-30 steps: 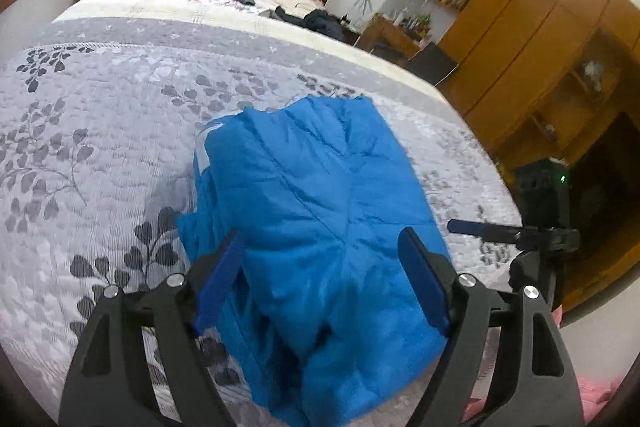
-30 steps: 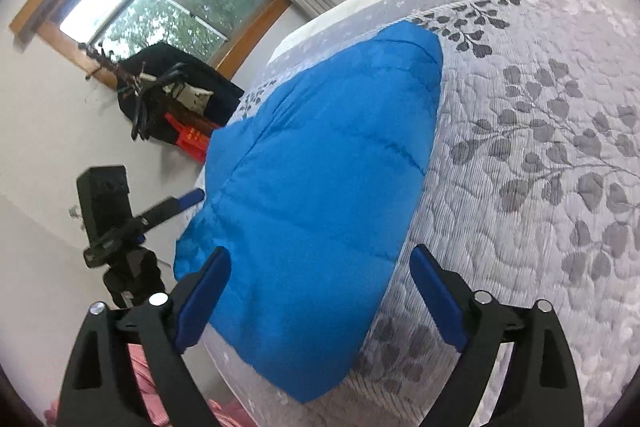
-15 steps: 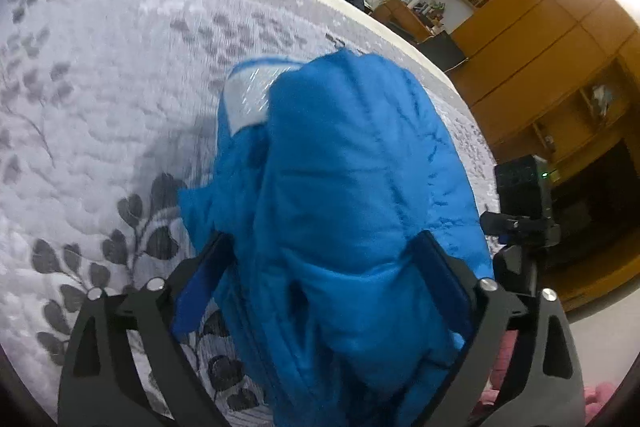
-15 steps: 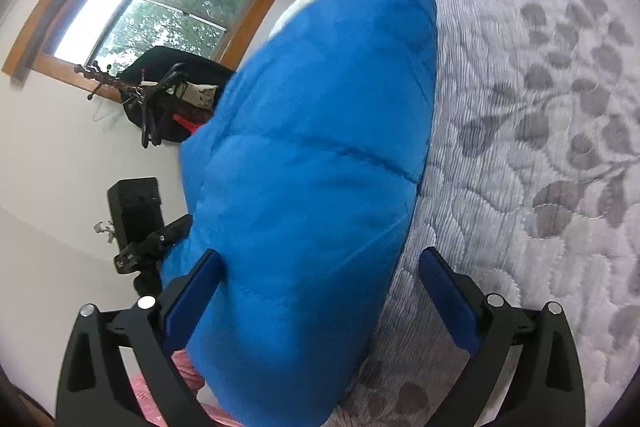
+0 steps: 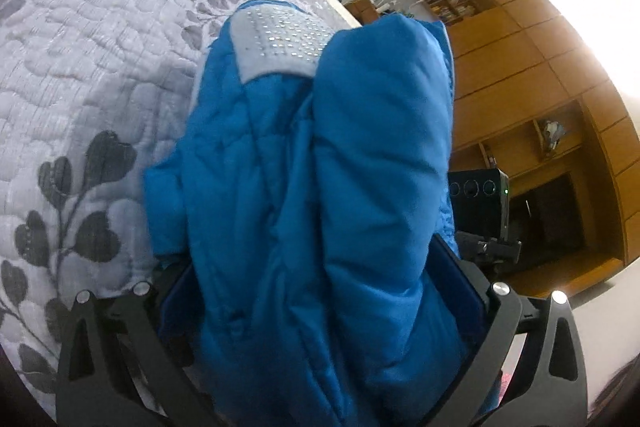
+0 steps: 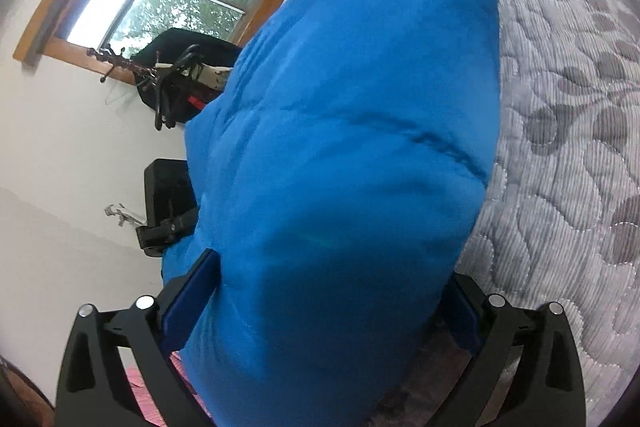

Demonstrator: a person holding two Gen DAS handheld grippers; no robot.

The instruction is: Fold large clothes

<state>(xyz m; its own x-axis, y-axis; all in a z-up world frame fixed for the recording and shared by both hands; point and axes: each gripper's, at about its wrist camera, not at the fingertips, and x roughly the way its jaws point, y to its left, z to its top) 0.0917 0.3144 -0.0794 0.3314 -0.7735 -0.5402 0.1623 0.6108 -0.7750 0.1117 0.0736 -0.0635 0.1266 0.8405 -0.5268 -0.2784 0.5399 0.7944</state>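
on the grey quilted bedspread with its dark leaf print (image 5: 92, 75), close to the near edge of the bed, lies the puffy bright-blue quilted jacket (image 5: 320, 163), already doubled into a thick bundle. the left gripper (image 5: 320, 291) has its blue-padded fingers (image 5: 456, 283) spread wide with the near end of the bundle pushed in between them; the pads sit at either flank of the fabric, but i cannot tell whether they are pressing it yet. the right gripper (image 6: 324, 299) is set the same way — jaws wide, the jacket's smooth stitched side filling the gap, one pad (image 6: 192, 291) against the cloth on the window side.

my judgement: this is the grasp step of a fold, both tools taking the near hem end. the next move calls for both to close together on enough thickness of padding, then lift and carry that end away toward the far end, level with each other so the slippery filling does not slump out.

the jacket's long axis runs away from the grippers toward the headboard end of the bed. a pale grey patch dotted with small shiny studs (image 5: 276, 43), likely lining, shows at the far end in the left view, facing up. a black camera on a stand (image 6: 166, 203) stands off the bed, beside the bundle.
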